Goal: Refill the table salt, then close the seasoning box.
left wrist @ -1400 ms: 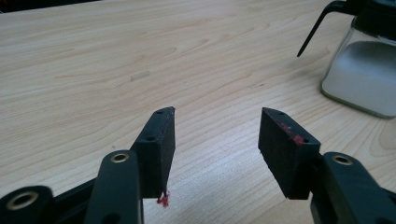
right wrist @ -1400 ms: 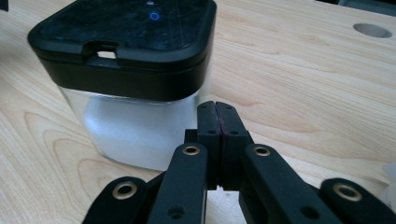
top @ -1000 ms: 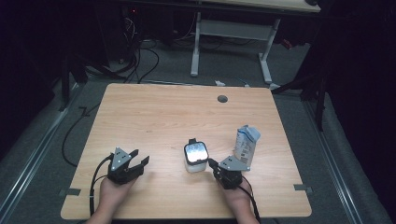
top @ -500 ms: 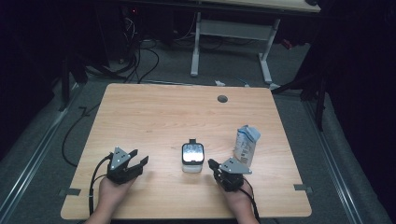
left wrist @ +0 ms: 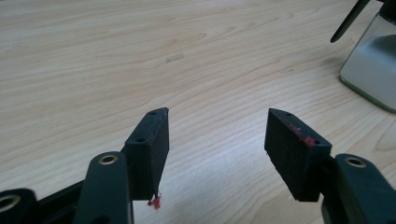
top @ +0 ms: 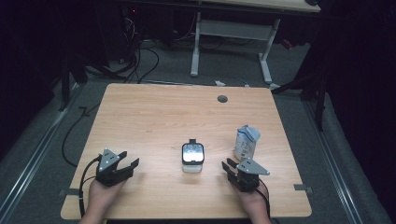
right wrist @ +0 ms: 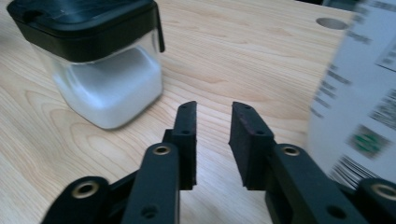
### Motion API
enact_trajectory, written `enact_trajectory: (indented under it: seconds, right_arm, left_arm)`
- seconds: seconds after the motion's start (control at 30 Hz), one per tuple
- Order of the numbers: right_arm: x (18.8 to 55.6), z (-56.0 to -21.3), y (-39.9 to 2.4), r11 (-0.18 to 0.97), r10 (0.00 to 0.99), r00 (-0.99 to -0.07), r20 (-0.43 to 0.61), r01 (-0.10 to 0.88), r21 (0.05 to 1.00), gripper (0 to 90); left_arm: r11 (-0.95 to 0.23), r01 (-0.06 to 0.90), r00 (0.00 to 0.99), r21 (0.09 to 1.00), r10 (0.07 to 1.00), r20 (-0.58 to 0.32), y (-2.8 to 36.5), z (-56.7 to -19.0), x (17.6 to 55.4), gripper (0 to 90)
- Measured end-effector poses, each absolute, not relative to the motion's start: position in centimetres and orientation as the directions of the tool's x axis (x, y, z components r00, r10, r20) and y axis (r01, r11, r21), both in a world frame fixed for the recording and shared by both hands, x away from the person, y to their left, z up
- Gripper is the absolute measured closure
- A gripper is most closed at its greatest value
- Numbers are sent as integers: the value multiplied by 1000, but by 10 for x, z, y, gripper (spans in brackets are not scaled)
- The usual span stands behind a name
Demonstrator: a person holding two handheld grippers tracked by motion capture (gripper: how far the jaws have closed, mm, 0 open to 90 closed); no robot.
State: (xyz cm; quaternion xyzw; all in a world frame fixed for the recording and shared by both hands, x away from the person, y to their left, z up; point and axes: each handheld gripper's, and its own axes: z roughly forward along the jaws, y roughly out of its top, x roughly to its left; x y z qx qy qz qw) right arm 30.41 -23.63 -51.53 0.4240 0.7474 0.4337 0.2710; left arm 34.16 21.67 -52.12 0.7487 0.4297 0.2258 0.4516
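Left gripper [top: 122, 165] sits at about 7 o'clock on the table [top: 163, 116], close to the near edge, jaws spread and just been opening a bit more, nothing between them; in the left gripper view bare wood lies ahead of it [left wrist: 215, 135] and the jar [left wrist: 371, 70] is off at 2 o'clock. Right gripper [top: 230, 167] is at about 5 o'clock, also by the near edge, jaws released and just been opening, a narrow gap with only table showing through it [right wrist: 212, 140]. Jar [top: 192, 157], clear with a black lid and white contents, stands upright between the two grippers, slightly nearer the right one, touching neither. Carton [top: 246, 143] stands upright just beyond the right gripper at 4 o'clock, near the right edge, apart from the jar. Far half of the table is open wood up to the cable hole [top: 222, 98] at 12 o'clock.
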Motion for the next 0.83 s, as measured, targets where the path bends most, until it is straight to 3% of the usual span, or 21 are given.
enact_trajectory:
  seconds: [0.47,0.83]
  right_arm:
    - [276,-513,-274,232,894,-446,-33,400,887,627]
    - [276,-515,-268,251,889,-455,-47,399,882,612]
  left_arm:
    - [-250,460,525,852,850,-34,235,-527,324,376]
    - [-253,453,537,855,843,-36,231,-526,326,370]
